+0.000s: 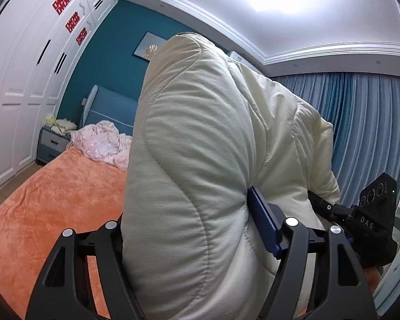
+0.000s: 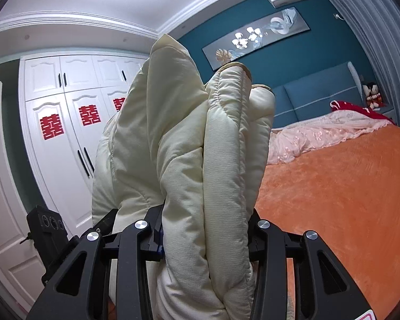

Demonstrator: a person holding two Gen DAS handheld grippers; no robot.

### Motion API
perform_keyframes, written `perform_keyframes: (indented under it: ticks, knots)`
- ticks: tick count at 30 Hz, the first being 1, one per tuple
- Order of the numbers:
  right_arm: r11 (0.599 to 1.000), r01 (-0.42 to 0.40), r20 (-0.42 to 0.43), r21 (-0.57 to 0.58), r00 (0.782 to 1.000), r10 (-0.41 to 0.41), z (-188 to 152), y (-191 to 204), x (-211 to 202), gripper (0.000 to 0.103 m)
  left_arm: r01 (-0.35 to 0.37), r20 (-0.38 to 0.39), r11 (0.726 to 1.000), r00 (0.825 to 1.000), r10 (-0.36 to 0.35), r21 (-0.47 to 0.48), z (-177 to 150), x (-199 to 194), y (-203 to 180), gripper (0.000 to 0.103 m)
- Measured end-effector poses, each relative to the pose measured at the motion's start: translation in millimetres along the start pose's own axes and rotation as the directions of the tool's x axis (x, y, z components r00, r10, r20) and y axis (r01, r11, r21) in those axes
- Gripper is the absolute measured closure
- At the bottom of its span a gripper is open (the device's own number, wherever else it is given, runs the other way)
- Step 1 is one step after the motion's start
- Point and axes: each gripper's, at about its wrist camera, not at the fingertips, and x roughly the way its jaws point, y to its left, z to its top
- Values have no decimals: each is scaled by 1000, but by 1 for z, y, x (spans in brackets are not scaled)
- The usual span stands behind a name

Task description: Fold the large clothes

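Observation:
A thick cream quilted garment is lifted in the air above the orange bed. My left gripper is shut on a bulky fold of it, which fills the middle of the left wrist view. My right gripper is shut on another bunched, layered edge of the same garment, which rises upright between its fingers. The other gripper shows at the right edge of the left wrist view and at the lower left of the right wrist view. The fingertips are mostly buried in the padding.
The bed has an orange blanket, a crumpled pink quilt near the blue headboard and a red item. White wardrobes stand on one side, blue curtains on the other. A nightstand sits by the bed.

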Motion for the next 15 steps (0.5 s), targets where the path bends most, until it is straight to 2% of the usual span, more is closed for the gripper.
perform_keyframes:
  ticks: [4, 8, 11, 15]
  knots:
    - [999, 37, -72, 38, 997, -34, -17, -30, 40, 64, -19, -86, 998, 996, 14, -57, -24, 42, 34, 34]
    - [993, 85, -156, 82, 985, -71, -38, -68, 84, 64, -52, -180, 992, 983, 32, -111, -53, 87, 68, 34]
    - [985, 127, -221, 115, 970, -99, -59, -98, 115, 64, -89, -255, 987, 966, 53, -134, -82, 119, 88, 34]
    - [970, 183, -305, 161, 944, -127, -91, -132, 152, 64, -142, -357, 976, 931, 76, -163, -120, 158, 117, 34]
